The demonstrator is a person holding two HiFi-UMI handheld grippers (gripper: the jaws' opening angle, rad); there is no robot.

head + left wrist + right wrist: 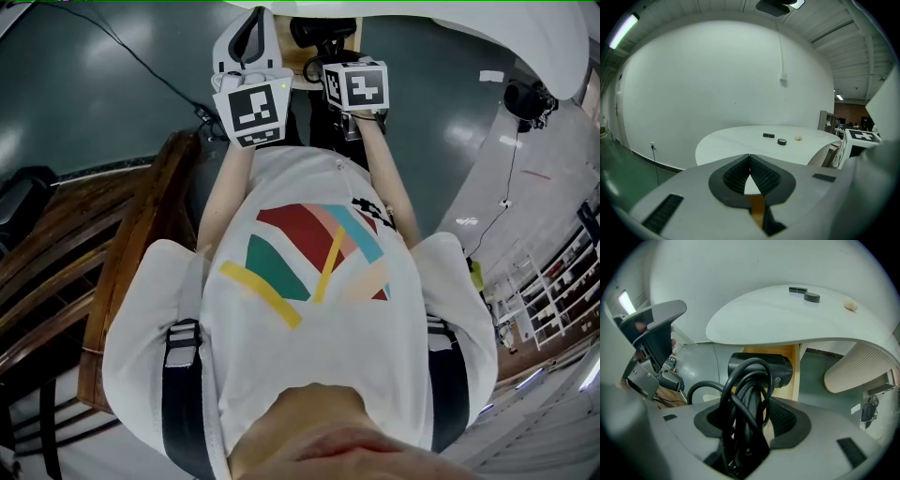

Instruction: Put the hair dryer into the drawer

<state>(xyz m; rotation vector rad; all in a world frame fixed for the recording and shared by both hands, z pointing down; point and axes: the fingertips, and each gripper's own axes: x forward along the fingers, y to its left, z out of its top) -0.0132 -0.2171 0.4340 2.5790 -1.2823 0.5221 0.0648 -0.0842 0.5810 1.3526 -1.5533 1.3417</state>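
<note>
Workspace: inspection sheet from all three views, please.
Surface: white table, mostly bare.
Job's things: black dryer held below the table edge, in front of the wooden drawer; not yet inside.
Clutter: black bar, black disc and pale lump on the table.
Grippers: left gripper shut, empty; right gripper shut on the dryer's handle and cord.
Cables: cord coiled, looping through the jaws; floor cable by the left gripper.
Surroundings: wooden chair at the person's left, shelves at the right.
</note>
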